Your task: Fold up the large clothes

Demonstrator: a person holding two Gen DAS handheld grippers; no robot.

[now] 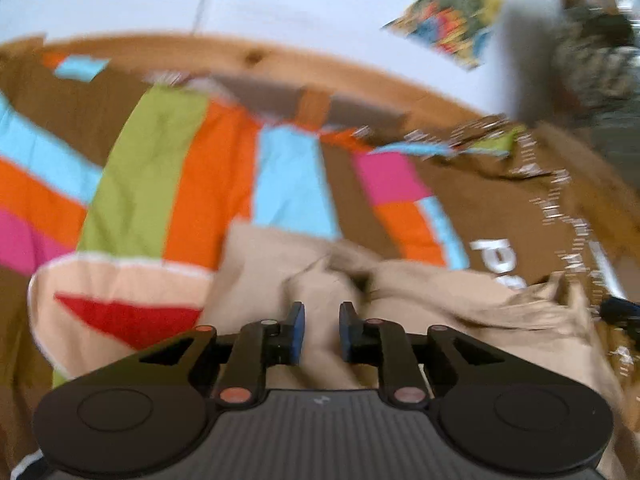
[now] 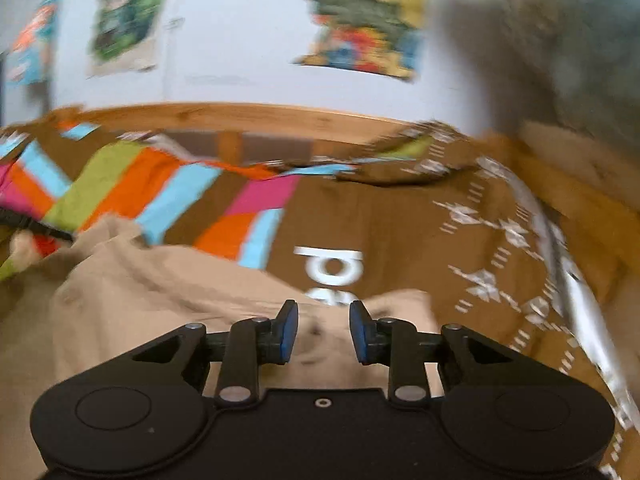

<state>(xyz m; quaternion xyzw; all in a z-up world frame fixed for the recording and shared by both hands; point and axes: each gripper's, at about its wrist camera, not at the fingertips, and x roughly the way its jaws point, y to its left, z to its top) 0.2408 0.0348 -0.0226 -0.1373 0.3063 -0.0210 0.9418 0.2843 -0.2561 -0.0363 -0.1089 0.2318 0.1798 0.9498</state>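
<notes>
A crumpled beige garment (image 1: 420, 292) is spread on a bed's multicoloured quilt (image 1: 168, 176), below the wooden headboard (image 2: 248, 116). The left hand-held gripper (image 1: 321, 330) and right hand-held gripper (image 2: 323, 334) are held over it, jaws parted, nothing gripped.

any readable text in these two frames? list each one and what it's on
"p" or "d", a big white letter on the brown bedspread, seen at an angle; the white letters below it are cut off by the beige garment.
White letters on the same bedspread in the left wrist view: smeared, not readable.
Small white logo on the left gripper body: too small to read.
Posters on the wall: blurred, nothing legible.
Right gripper: no text.
</notes>
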